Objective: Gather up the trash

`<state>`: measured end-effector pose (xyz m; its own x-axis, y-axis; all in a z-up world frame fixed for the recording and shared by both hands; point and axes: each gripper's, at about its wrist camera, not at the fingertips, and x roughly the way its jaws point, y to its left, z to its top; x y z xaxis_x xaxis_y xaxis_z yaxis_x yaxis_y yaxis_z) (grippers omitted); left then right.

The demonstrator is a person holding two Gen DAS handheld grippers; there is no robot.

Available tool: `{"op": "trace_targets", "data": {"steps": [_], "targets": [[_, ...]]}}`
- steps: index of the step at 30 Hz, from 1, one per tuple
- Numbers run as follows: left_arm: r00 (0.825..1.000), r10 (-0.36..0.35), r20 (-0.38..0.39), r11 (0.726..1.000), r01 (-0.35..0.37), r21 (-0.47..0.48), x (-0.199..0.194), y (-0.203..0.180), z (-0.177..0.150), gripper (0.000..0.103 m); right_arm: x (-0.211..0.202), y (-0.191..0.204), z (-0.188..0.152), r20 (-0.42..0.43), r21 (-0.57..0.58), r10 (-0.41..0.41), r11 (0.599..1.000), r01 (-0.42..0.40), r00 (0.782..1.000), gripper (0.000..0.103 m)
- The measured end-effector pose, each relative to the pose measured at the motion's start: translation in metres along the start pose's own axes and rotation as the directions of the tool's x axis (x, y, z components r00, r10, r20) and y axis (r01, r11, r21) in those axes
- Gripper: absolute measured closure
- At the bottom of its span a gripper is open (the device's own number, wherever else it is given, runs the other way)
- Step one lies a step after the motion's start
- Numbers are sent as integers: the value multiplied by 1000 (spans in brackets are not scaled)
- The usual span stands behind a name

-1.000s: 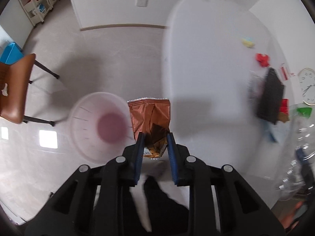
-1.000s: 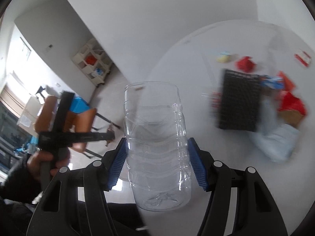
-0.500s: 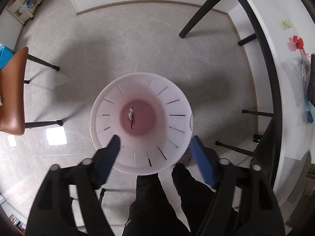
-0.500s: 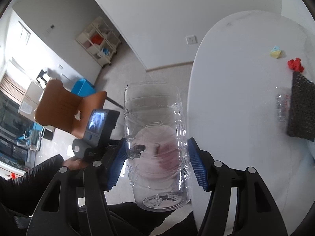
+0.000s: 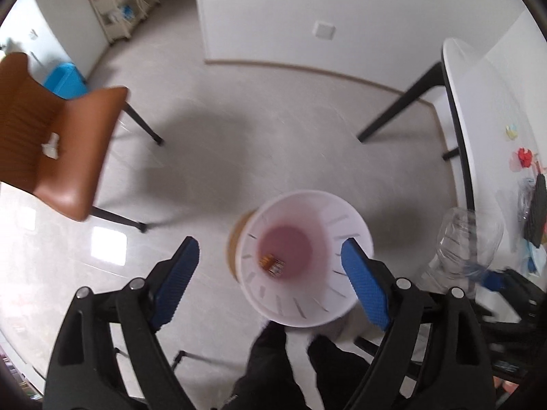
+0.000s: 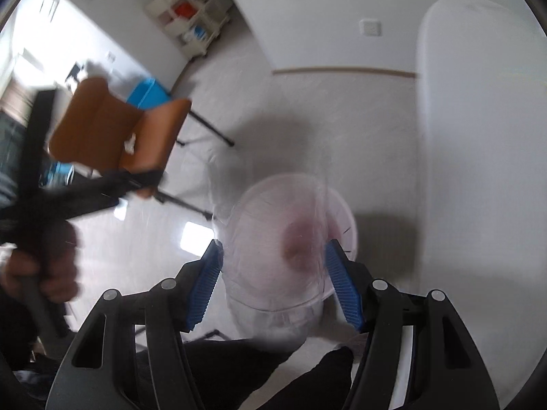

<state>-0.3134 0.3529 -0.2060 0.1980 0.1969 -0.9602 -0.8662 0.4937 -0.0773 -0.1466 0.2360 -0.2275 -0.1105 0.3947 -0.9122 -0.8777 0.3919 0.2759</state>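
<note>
While its blue pads draw further apart with nothing between them, the left hand-held gripper (image 5: 266, 280) points steeply down at the floor, above and partly in front of a white slotted wastebasket (image 5: 355, 225). At the pinkish bottom of that wastebasket lies a small brown snack wrapper (image 5: 271, 262), clear of the pads. Dark trouser legs (image 5: 273, 365) of the person show below the basket's near rim.

The right hand-held gripper (image 6: 273, 283) pinches a clear plastic bottle (image 6: 273, 256) across its ribbed body, one blue pad pressed on each side. Seen through the transparent wall, the wastebasket (image 6: 345, 218) sits directly behind the bottle, so the bottle hangs over the basket's mouth. In the left wrist view the same bottle (image 5: 468, 239) appears at the right, between the basket and the edge of the white tabletop (image 5: 485, 109).

On that tabletop, well apart from the basket, lie a red scrap (image 5: 524, 155), a small yellow piece (image 5: 511, 132) and a dark mesh item (image 5: 538, 212) at the frame's edge. Across the pale floor stands a brown chair (image 5: 58, 143) with a white crumpled bit (image 5: 51, 145) on its seat; beyond it are a blue bin (image 5: 66, 80) and a white shelf cart (image 5: 119, 3) by the wall. In the right wrist view, a blurred hand (image 6: 44, 266) grips the other tool's black handle at the left.
</note>
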Motion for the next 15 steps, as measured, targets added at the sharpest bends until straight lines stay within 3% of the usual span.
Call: {"op": "trace_targets", "data": {"steps": [4,7,12,15], "targets": [[999,24,36,1000,-23,-15,-18,8,-1,22,27,11,6,-64,-38,-2,999,0,998,23],[999,4,47,999,-2,-39,-27,11,-2,22,15,11,7,-39,-31,-30,999,29,999,19],[997,-22,78,999,24,-23,-45,0,1,22,-66,-24,10,136,142,-86,988,67,987,10],[993,-30,115,999,28,19,-61,-17,5,22,-135,-50,-4,257,225,-185,966,127,948,2]]}}
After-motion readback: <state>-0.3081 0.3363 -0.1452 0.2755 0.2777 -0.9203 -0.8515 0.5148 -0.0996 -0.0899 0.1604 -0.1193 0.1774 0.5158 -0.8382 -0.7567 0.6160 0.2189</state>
